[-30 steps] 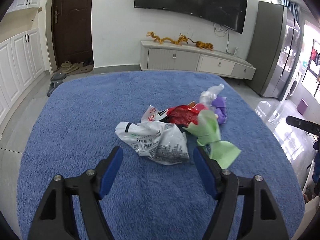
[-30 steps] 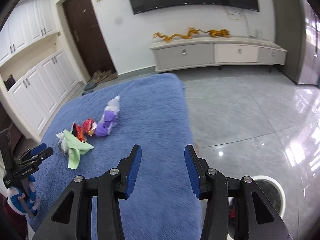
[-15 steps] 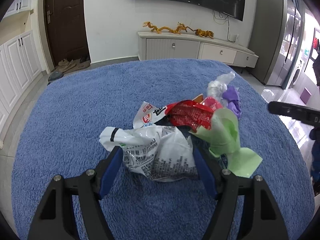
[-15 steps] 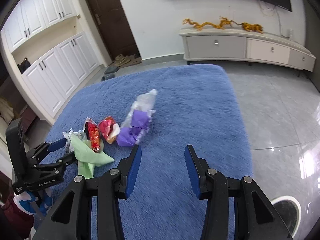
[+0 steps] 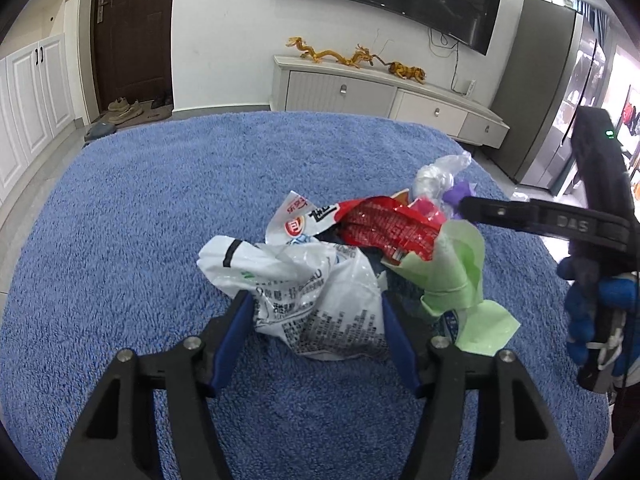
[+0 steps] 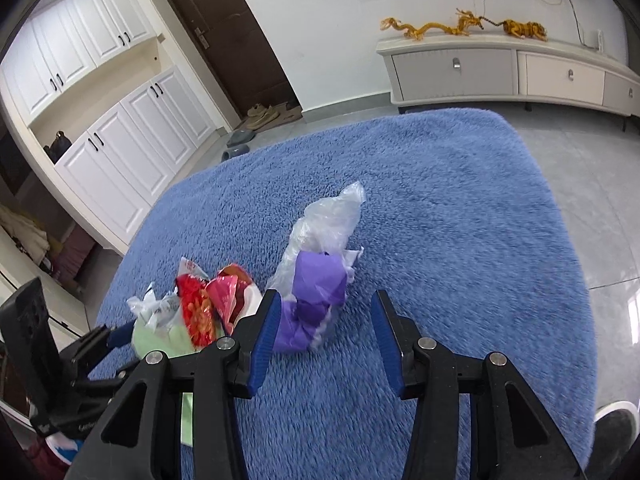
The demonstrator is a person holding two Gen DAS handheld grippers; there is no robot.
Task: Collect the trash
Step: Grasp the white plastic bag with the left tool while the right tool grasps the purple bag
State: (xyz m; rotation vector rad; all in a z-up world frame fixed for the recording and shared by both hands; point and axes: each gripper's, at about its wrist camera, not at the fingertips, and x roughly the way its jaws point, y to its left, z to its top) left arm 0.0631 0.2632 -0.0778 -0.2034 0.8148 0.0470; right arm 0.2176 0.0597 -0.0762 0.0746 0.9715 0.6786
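Though nothing is collected yet: trash pile sits mid-rug [image 5: 120,200].
Left gripper [image 5: 316,320]: closing around white bag [image 5: 304,280], 12 o'clock.
Right gripper [image 6: 324,328]: spread, purple wrapper [image 6: 316,292] between, unpinched.

A plain, shaggy blue rug [image 5: 140,208] is being shown under a heap of litter. A crumpled white wrapper [image 5: 316,292], printed with dense black text and a short black bar, is being flanked by the royal-blue pads of the black left claw [image 5: 316,334]. A glossy red wrapper [image 5: 388,228] patterned with fine white print is being seen beside a pale green paper [image 5: 456,272]. A solid purple wrapper [image 6: 316,300] is being topped by a clear, milky plastic bag [image 6: 332,220], in front of the black right claw [image 6: 324,340] with its blue pads. Golden-yellow dragon figures [image 6: 460,26] are being displayed on a white cabinet [image 6: 500,68], beside a dark brown door [image 6: 228,36].
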